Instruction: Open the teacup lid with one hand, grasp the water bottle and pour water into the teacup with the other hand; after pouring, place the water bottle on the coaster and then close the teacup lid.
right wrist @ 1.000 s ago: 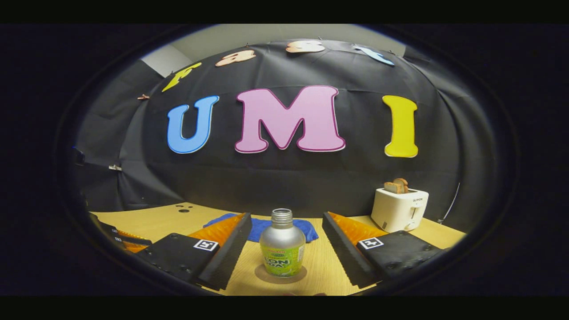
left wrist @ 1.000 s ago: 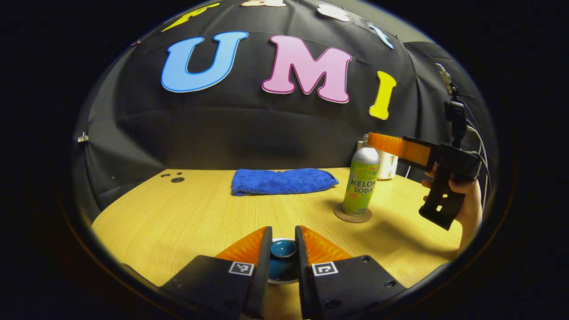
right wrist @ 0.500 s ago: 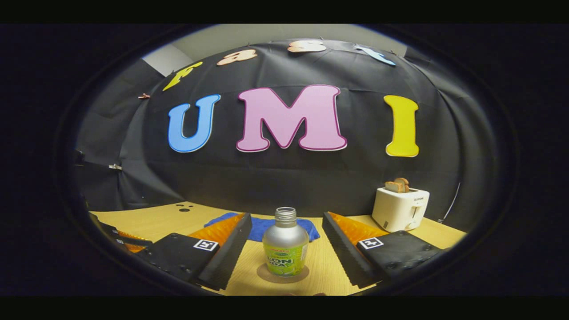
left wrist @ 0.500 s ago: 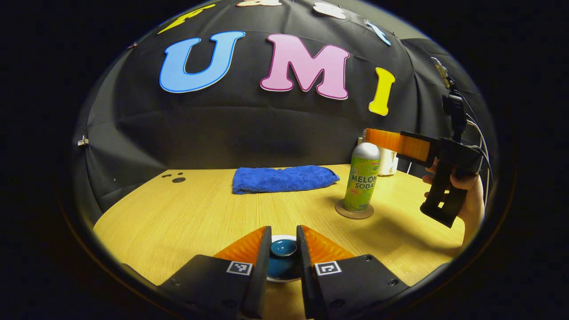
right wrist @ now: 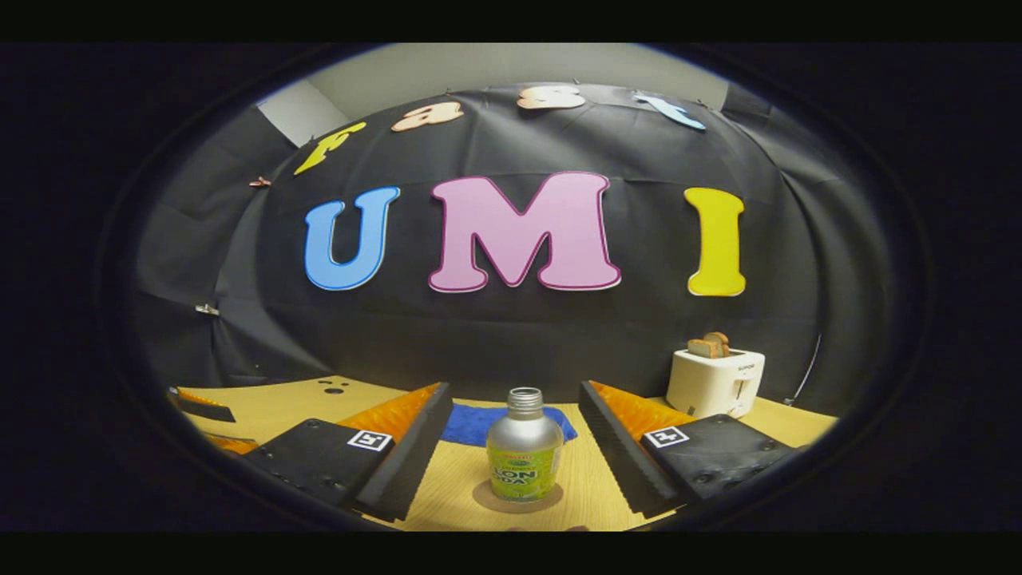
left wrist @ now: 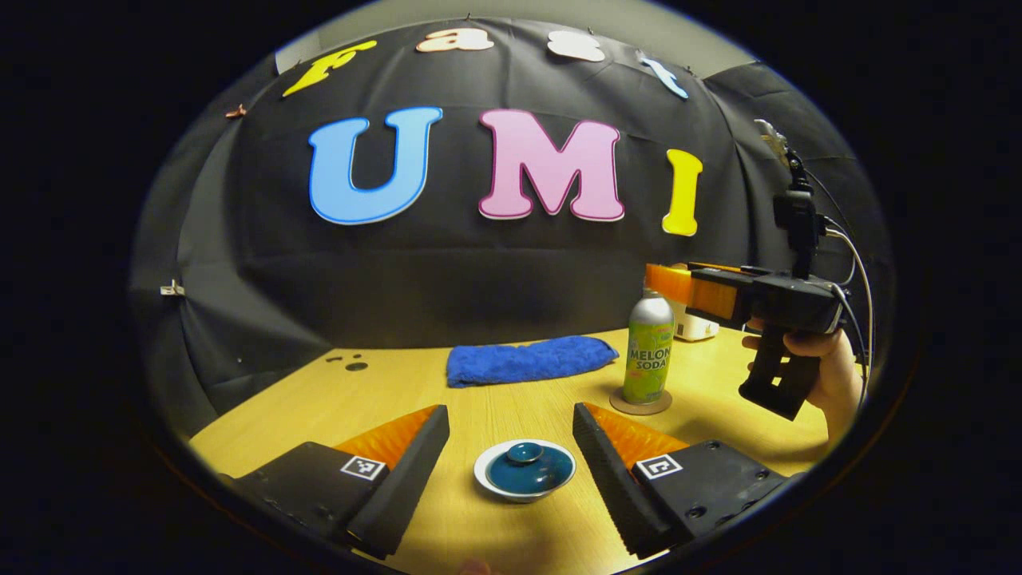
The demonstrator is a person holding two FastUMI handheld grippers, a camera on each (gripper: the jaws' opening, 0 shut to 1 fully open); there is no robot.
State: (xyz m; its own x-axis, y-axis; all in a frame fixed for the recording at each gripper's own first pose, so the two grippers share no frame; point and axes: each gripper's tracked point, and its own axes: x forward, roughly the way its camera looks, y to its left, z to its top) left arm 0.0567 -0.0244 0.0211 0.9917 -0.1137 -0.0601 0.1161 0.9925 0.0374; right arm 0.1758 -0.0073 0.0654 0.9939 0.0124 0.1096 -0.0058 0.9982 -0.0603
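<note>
The bottle (right wrist: 524,447) is seen standing upright on the round coaster (left wrist: 640,401), cap off, and the lid (left wrist: 526,468) is seated on the teacup (left wrist: 524,487) near the front edge of the table (left wrist: 319,403). From this layout the task is judged to be at its very end, with only a clean withdrawal left.

In the left gripper view, the left gripper (left wrist: 511,447) is held with its fingers spread wide, one on each side of the teacup and clear of it; nothing is gripped. In the right gripper view, the right gripper (right wrist: 511,435) is likewise spread open, with the bottle framed between the fingers but not touched by either. The same gripper is also seen in the left gripper view, held in a hand (left wrist: 830,375) beside and behind the bottle.

For the step to be finished well, both grippers should be drawn straight back along their own lines, so that no finger is swept sideways into the lid or the bottle. The bottle is tall, narrow and uncapped, so a nudge could tip it and spill it; the lid is only resting and could be shifted by a brush.

A blue towel (left wrist: 528,359) is laid further back, and a toaster (right wrist: 715,382) is set at the far right.
</note>
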